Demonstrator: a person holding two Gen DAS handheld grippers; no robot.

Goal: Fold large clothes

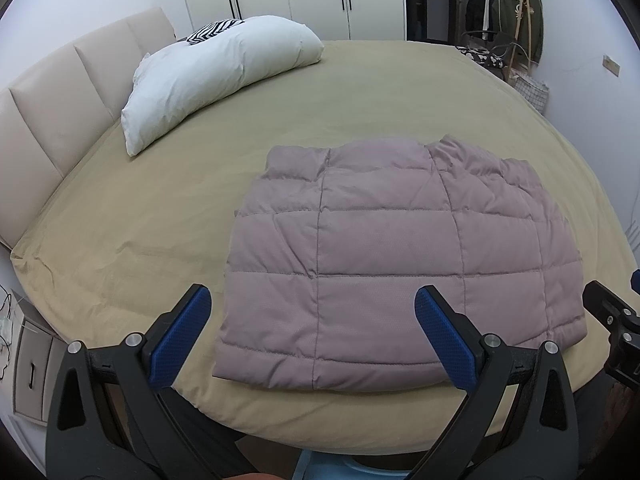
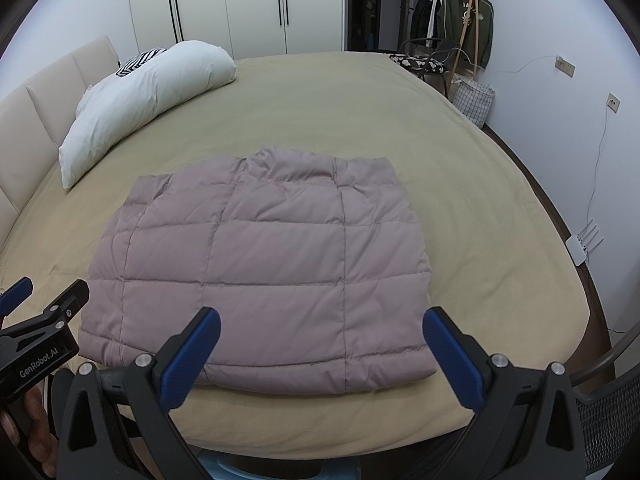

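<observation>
Clearly both grippers, left and right, hold jaws wide apart, empty, above the folded jacket.

Mauve quilted jacket, tan bedsheet, white pillow, blue-padded tools.

**Folded quilted jacket on the bed, both grippers held back**

Lying flat near the bed's front edge: a mauve quilted jacket, folded into a compact rectangle, hem toward the camera. Poised above that hem with jaws spread wide and nothing between the blue pads: the right gripper. At the lower left, clear of the fabric, the left gripper, gripped by a hand. Resting by the padded headboard, a white pillow. Along the far wall, white wardrobe doors; to the right, a clothes rack with hanging garments.
</observation>
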